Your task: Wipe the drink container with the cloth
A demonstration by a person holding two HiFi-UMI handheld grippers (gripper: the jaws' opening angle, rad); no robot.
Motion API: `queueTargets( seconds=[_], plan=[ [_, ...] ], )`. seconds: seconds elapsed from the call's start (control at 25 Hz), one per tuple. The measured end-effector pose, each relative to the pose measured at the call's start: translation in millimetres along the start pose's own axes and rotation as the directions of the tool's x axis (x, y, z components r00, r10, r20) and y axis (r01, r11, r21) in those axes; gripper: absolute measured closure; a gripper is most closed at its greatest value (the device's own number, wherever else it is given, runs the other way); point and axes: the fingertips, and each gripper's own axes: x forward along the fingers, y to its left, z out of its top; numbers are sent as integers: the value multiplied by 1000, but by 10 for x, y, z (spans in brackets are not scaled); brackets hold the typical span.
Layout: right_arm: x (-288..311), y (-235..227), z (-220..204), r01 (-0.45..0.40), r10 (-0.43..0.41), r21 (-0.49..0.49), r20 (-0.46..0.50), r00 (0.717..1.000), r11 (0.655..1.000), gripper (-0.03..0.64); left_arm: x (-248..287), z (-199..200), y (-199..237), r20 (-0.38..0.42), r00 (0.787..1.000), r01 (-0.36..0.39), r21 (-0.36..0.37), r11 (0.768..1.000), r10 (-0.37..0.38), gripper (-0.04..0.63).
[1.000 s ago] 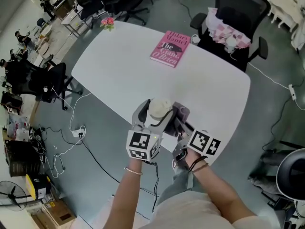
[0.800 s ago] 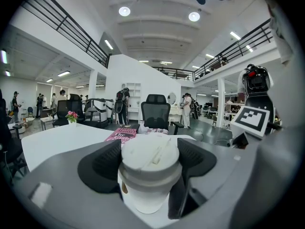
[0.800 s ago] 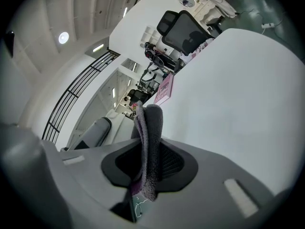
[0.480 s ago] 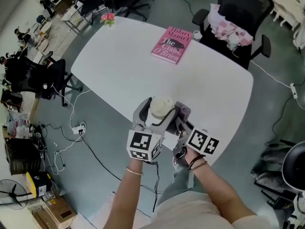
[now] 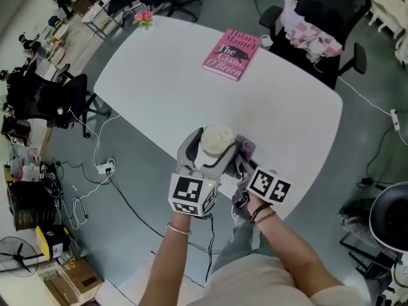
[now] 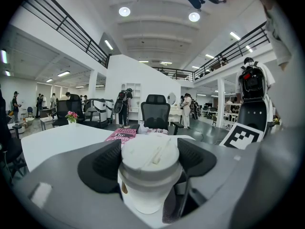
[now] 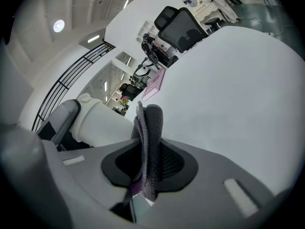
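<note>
A pink book (image 5: 231,54) lies on the white table (image 5: 159,88) near a black chair (image 5: 326,5).

An open-plan office: black swivel chairs (image 5: 60,104) around a big white table (image 5: 178,88), cluttered desks (image 5: 67,43) beyond it, a railed mezzanine (image 6: 66,32) above, people (image 6: 123,106) standing behind.

A white table (image 5: 159,75) carries a pink book (image 5: 231,53) and flowers (image 5: 143,18) at its corner.
</note>
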Motion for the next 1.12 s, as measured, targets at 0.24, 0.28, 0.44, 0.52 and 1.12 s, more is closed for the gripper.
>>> queueTargets(
  seconds=[0.24, 0.28, 0.44, 0.52, 1.12],
  plan=[
    [65, -129, -63, 37, -39, -32, -36, 999, 999, 549, -10, -5, -13, 1, 1000, -1, 1, 1000, 1, 227],
    [73, -151, -77, 47, -48, -38, -47, 998, 998, 549, -14, -3, -15, 2, 1000, -1, 1, 1000, 1, 225],
    [106, -241, -136, 84, -88, -57, -89, 992, 995, 549, -15, -8, -16, 1, 1000, -1, 1, 1000, 1, 225],
    [123, -277, -153, 98, -104, -66, -102, 989, 993, 549, -8, -17, -16, 2, 1000, -2, 2, 1000, 2, 227],
    [-152, -169, -46, -68, 53, -99, -146, 988, 993, 549, 29, -47, -24, -3, 1000, -2, 2, 1000, 2, 227]
  ],
)
